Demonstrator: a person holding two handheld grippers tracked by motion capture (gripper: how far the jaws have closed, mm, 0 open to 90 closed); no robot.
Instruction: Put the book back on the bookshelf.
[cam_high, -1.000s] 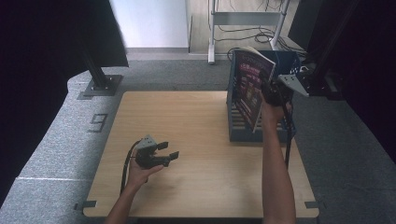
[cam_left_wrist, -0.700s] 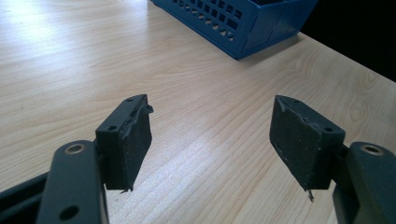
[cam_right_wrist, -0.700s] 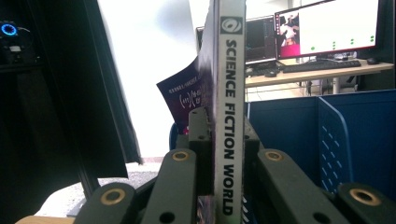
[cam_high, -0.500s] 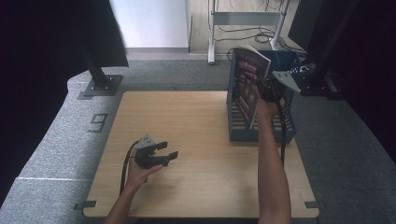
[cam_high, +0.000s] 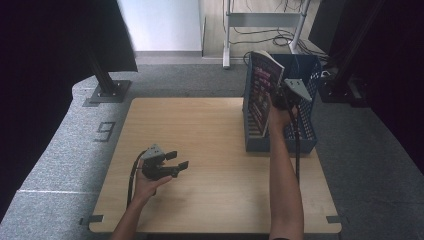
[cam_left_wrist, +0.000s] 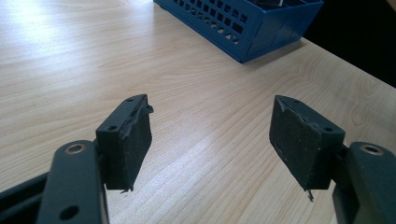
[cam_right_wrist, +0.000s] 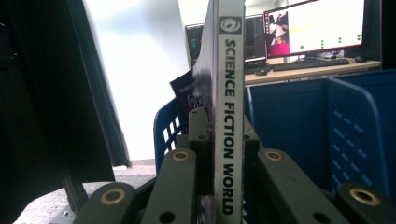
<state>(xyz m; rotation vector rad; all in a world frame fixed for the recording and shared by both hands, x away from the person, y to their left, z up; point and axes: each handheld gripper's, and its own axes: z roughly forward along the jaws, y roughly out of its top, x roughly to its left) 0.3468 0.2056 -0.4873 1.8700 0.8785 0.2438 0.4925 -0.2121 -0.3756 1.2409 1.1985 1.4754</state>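
Observation:
A book (cam_high: 258, 95) with a dark, reddish cover stands upright over the left side of the blue basket (cam_high: 305, 142). My right gripper (cam_high: 275, 98) is shut on its spine edge. In the right gripper view the white spine of the book (cam_right_wrist: 229, 93) reads "SCIENCE FICTION WORLD" and rises between the jaws of my right gripper (cam_right_wrist: 223, 126), with the blue basket wall (cam_right_wrist: 359, 130) behind. My left gripper (cam_high: 176, 160) rests low over the table's front left, open and holding nothing. In the left gripper view, bare wood lies between the pads of my left gripper (cam_left_wrist: 212, 137).
The wooden table (cam_high: 200, 125) carries the basket at its right edge; a basket corner (cam_left_wrist: 247, 28) lies ahead of the left gripper. A desk with monitors (cam_right_wrist: 313, 28) stands beyond the basket. Grey floor, a black stand base (cam_high: 106, 92) and a metal frame (cam_high: 265, 20) surround the table.
My right gripper has shifted the book a little to the left and lower over the basket. The left gripper has stayed put and open.

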